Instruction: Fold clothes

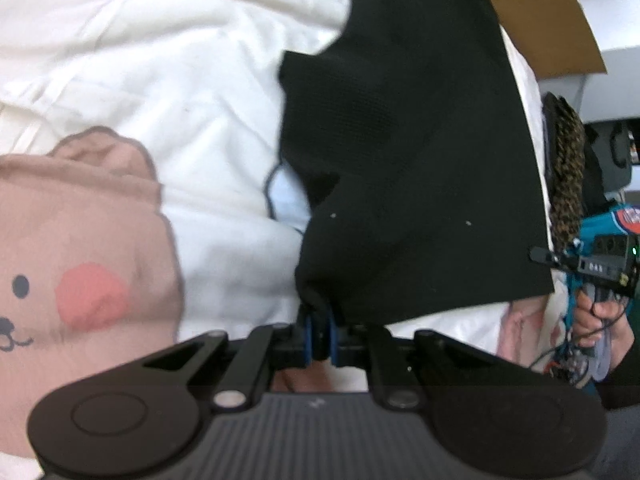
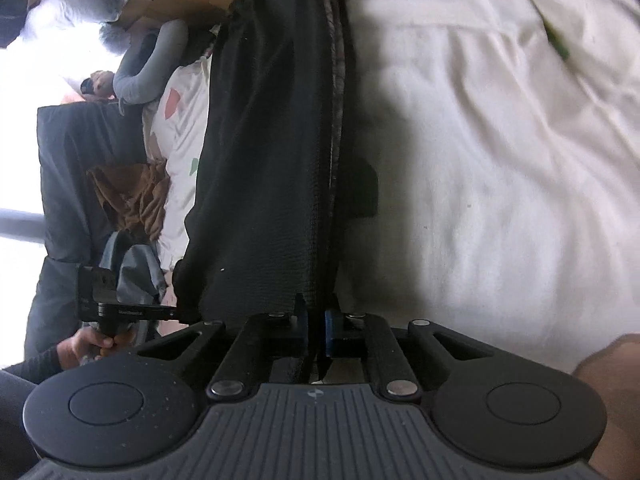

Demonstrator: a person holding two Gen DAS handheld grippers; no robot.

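Black knit garment [image 1: 404, 168], fine mesh texture, hangs stretched between the two grippers above a white rumpled bedsheet [image 1: 192, 80]. Left gripper [image 1: 319, 330]: blue-padded fingers [image 1: 307, 334] drawn nearly together, a bunched corner of the black cloth pinched between them; the fabric fans out up and to the right from that point, its lower edge running straight toward the far right. Right gripper [image 2: 318, 330]: fingers closed to a narrow slit, the garment's edge clamped between the blue pads [image 2: 331, 332]; from this camera the cloth rises as a tall dark column, with a hemmed or seamed border along its right side. In the left wrist view the right gripper shows at the far right edge, gripped by a hand [image 1: 596, 320]; in the right wrist view the left gripper shows low on the left, likewise held by a hand [image 2: 90, 344] in a dark sleeve. Beneath and beside the garment, the sheet carries a pink bear-face print [image 1: 76, 264] with a red cheek, at the left of the left view. A brown cardboard box [image 1: 548, 20] sits beyond the bed's far edge. A leopard-pattern cloth [image 1: 566, 176] and a teal printed garment [image 1: 616, 224] lie near the right hand. Brown crumpled fabric [image 2: 132, 196] lies at the bedside in the right view.
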